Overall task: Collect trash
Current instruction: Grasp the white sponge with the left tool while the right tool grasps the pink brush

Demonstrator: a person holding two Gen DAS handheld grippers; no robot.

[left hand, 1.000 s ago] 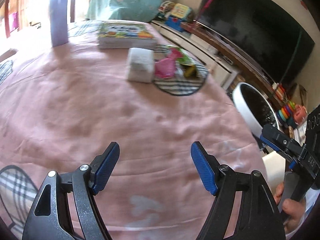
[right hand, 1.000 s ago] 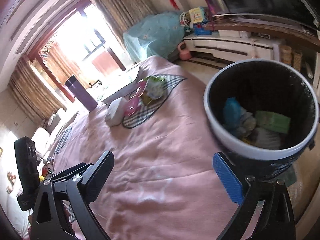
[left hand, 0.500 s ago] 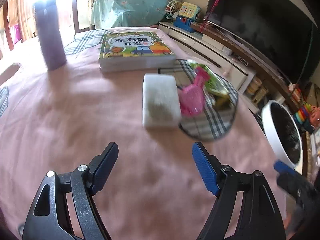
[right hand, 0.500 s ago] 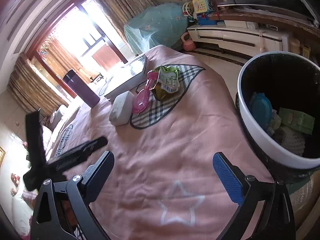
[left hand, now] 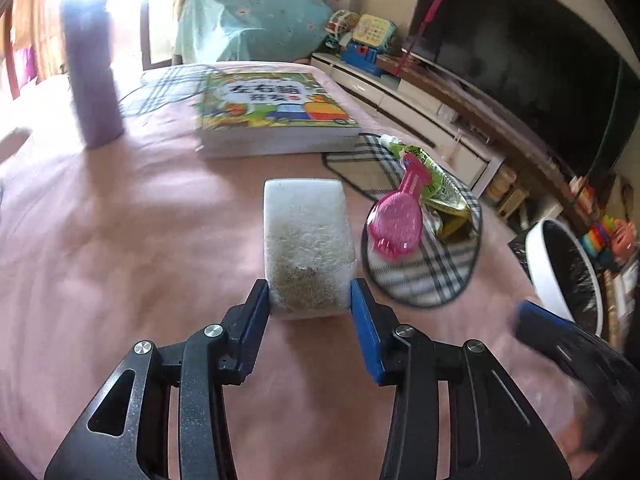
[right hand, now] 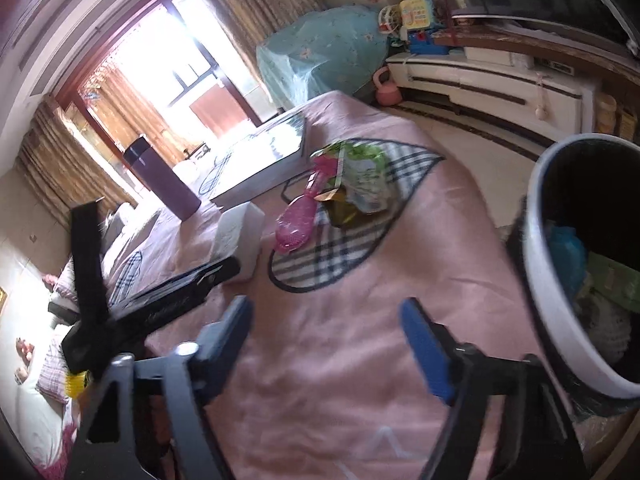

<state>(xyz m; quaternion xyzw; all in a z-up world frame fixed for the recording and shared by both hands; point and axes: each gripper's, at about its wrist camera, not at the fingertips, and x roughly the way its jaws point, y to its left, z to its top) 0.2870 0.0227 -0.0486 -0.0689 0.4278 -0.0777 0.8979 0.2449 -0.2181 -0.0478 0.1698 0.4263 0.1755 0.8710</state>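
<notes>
Blue-padded left claw [left hand: 310,300] angled down, closing around white sponge [left hand: 306,248].

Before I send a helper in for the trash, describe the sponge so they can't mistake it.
On the pink tablecloth, look in front of the colourful picture book, just left of the pink plastic hairbrush. There lies a white rectangular sponge block, its near end between the pads of the left claw. It alone is white, fuzzy and stained brown.
</notes>
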